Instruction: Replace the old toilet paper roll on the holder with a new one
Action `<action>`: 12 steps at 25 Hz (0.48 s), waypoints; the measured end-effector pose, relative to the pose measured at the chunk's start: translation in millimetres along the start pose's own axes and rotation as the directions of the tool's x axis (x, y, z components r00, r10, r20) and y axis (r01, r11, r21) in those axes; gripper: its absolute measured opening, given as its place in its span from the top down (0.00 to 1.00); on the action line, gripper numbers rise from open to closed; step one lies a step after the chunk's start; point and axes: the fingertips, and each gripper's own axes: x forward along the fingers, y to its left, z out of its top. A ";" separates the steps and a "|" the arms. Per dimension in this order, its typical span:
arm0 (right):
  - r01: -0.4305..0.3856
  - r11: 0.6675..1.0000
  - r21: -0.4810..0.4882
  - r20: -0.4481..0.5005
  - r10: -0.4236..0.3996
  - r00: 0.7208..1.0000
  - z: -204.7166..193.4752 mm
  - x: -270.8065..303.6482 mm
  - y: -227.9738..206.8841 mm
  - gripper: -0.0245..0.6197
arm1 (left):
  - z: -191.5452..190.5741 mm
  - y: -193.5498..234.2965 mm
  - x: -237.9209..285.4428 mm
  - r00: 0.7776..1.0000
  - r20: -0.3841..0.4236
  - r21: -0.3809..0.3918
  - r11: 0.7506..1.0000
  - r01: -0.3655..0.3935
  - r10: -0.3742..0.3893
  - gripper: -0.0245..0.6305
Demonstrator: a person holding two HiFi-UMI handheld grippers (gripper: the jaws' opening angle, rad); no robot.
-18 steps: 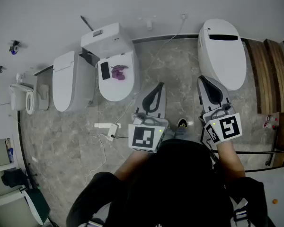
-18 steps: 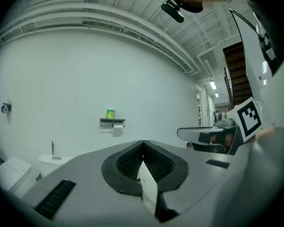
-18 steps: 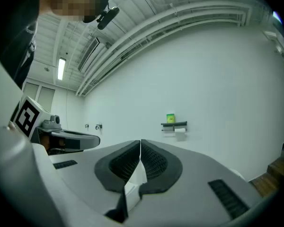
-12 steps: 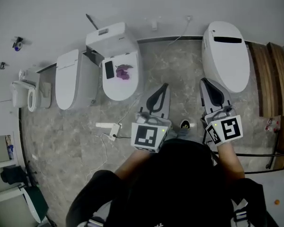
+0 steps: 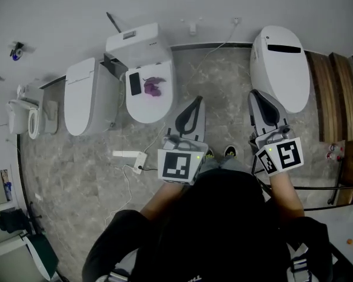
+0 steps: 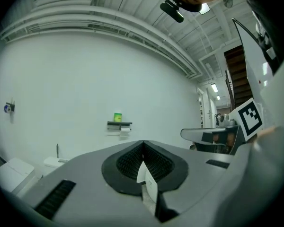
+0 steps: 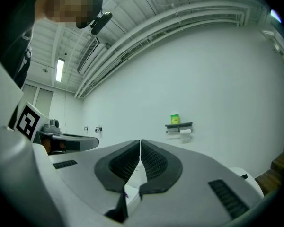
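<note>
**Both hands empty, holder still across the room**

Head view first. My left gripper (image 5: 197,102) and right gripper (image 5: 253,93) are both held out level over the marble floor (image 5: 76,175), pointing at the wall. Over the last half second or so almost nothing has moved. The picture has drifted a touch, the white toilet (image 5: 147,111) ahead of my left hand has slid slightly left, and my left hand has edged the same way. I haven't reached or touched anything. From up here I can't pick out the holder for certain.

Left gripper view now. The fingers (image 6: 132,156) are together, their tips meeting in a line with nothing clamped. Beyond them, well off on the white wall (image 6: 75,79), is the holder (image 6: 119,124). The toilet paper roll (image 6: 125,132) hangs under it and a small green box (image 6: 118,117) sits on top.

Right gripper view. Here too the fingers (image 7: 154,161) are pressed together and empty. The same holder (image 7: 179,125), roll (image 7: 185,132) and green box (image 7: 174,119) show far beyond the tips.

My read is that the job hasn't really begun. The old roll is still mounted, I can't see a fresh roll in any view, and I need to get closer before either hand opens.
</note>
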 end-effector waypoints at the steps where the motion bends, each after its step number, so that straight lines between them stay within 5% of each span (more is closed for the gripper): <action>1: 0.006 1.000 0.000 0.007 -0.006 1.000 1.8 1.8 -1.5 0.93 | -0.7 5.2 0.7 1.000 -0.002 0.000 1.000 -0.005 0.005 0.93; 12: 0.050 0.999 0.010 0.020 -0.050 0.999 1.5 24.9 -47.3 0.93 | 0.3 18.8 47.9 1.000 0.008 0.033 0.999 -0.001 0.001 0.93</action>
